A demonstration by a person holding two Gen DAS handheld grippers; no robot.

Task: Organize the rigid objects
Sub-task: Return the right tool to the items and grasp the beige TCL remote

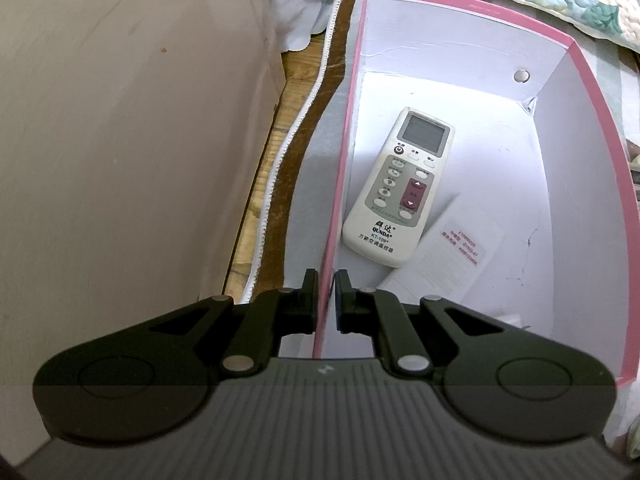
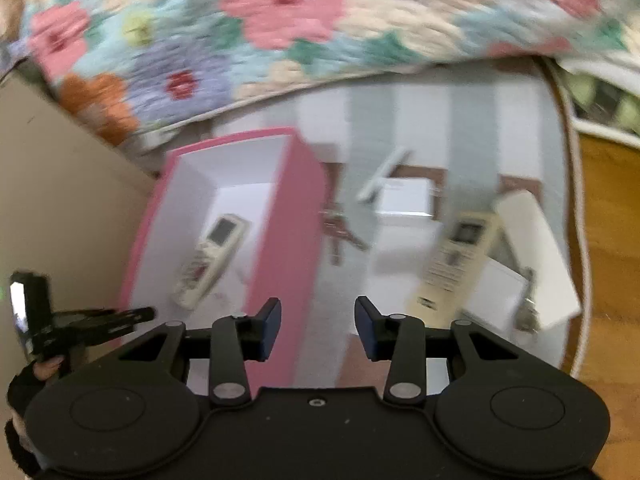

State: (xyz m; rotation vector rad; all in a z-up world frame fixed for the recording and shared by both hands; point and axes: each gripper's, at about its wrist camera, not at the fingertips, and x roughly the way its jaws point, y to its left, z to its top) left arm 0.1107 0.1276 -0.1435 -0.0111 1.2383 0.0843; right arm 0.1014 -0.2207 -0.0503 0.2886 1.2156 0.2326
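The left gripper [image 1: 327,280] pinches the left wall of the pink box [image 1: 576,64], where a remote [image 1: 398,188] lies. Only the right view shows the right gripper [image 2: 318,320], spread and empty, and a second remote [image 2: 452,260] beside keys [image 2: 338,232] on the striped mat [image 2: 472,120].

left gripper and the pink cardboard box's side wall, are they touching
Touching. The left wrist view shows the left gripper closed on the pink cardboard box's near side wall, both pads pressed against the thin wall.

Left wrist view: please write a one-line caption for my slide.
Left hand-held gripper clamps the pink cardboard box's wall; a white air-conditioner remote lies inside.
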